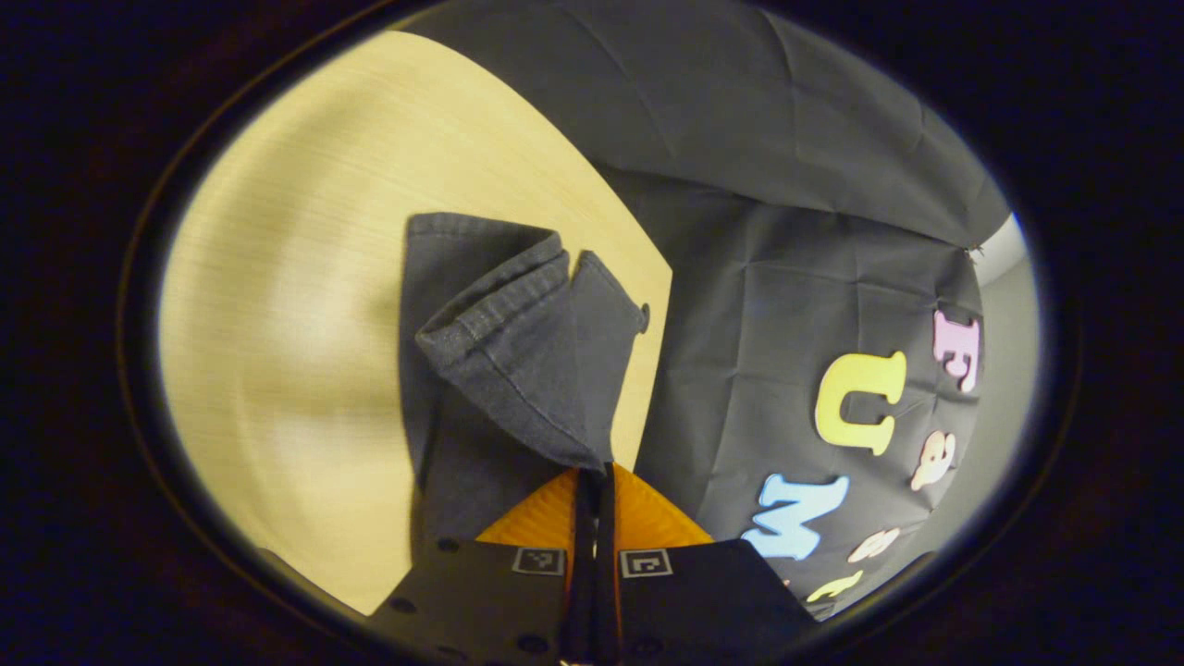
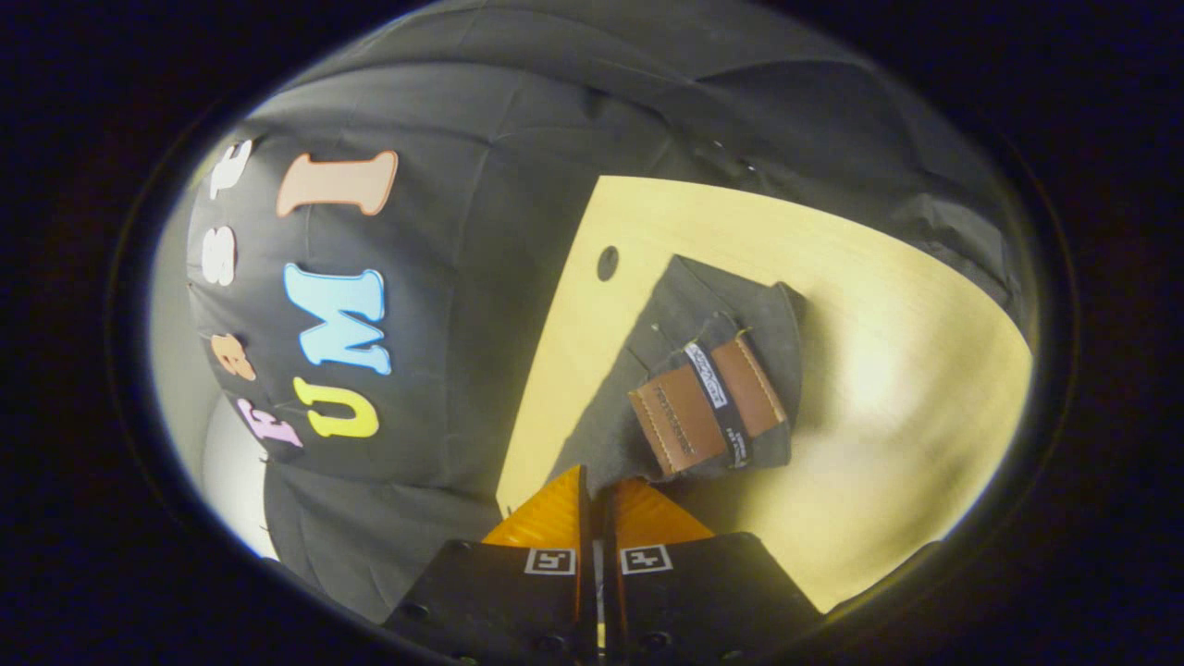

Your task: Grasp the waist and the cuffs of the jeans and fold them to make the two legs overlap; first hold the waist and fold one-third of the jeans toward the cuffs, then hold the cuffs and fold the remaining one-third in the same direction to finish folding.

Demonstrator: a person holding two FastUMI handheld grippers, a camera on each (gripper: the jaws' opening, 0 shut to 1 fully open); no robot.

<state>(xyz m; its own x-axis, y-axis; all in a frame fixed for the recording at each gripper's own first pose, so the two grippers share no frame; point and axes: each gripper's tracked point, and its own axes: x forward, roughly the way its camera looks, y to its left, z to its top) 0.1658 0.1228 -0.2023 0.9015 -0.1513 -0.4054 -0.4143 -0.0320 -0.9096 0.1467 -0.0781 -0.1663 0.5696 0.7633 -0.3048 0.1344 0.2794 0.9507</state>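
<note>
The left gripper (image 1: 597, 472) has its jaws pinched on the jeans' (image 1: 518, 361) cuffs above the table (image 1: 305, 324).

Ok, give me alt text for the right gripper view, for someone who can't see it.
The right tongs are shut on the waist of dark jeans, lifting it above a light wooden table. A brown leather patch on the waistband faces the camera.

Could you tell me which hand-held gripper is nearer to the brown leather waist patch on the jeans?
Right. The right hand-held gripper pinches the jeans beside the leather patch; the left hand-held gripper grips the hemmed cuff end.
</note>
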